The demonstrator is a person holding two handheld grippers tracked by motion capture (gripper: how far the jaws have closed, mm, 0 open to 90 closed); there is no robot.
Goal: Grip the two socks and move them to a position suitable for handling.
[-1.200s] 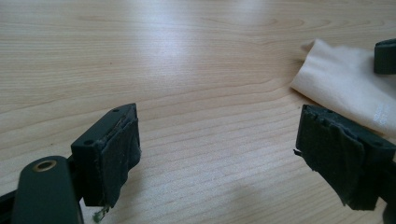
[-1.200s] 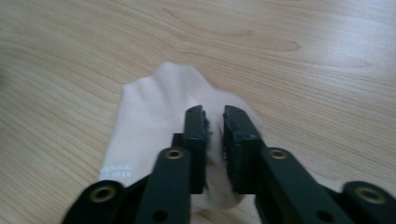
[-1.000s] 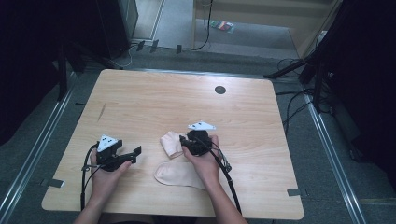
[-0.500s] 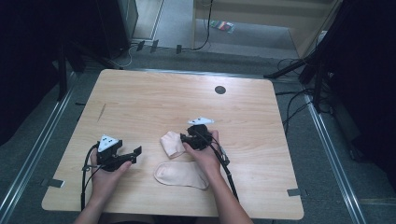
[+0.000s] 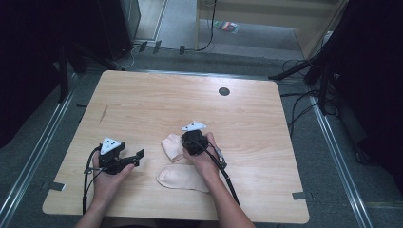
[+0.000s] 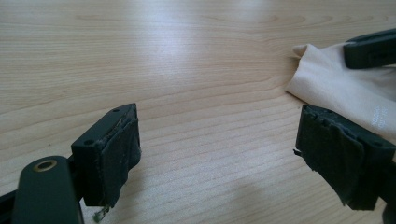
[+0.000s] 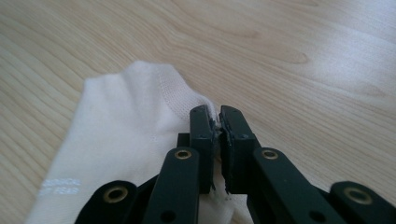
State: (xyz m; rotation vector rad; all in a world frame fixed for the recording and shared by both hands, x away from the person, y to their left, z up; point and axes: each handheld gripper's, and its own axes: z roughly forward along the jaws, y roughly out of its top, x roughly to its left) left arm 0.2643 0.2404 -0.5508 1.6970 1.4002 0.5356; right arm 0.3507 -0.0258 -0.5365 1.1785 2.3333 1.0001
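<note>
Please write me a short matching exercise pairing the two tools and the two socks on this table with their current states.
1. left tool
2. right tool
3. sock by the table's near edge
4. sock farther from the near edge

a. pinched at its edge
b. lying flat, untouched
c. shut on fabric
d. open over bare wood

Pairs: 1-d, 2-c, 3-b, 4-a

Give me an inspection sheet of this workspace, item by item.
Surface: wooden table, with a dark round hole near the far edge.
Job's things: two pale socks; upper sock pinched at its edge, lower sock flat.
Clutter: nothing seen.
Grippers: right tool has just closed on the upper sock; left tool open, nothing between its jaws.
Cables: black cables on the floor.
Surroundings: grey floor, metal rails.
</note>
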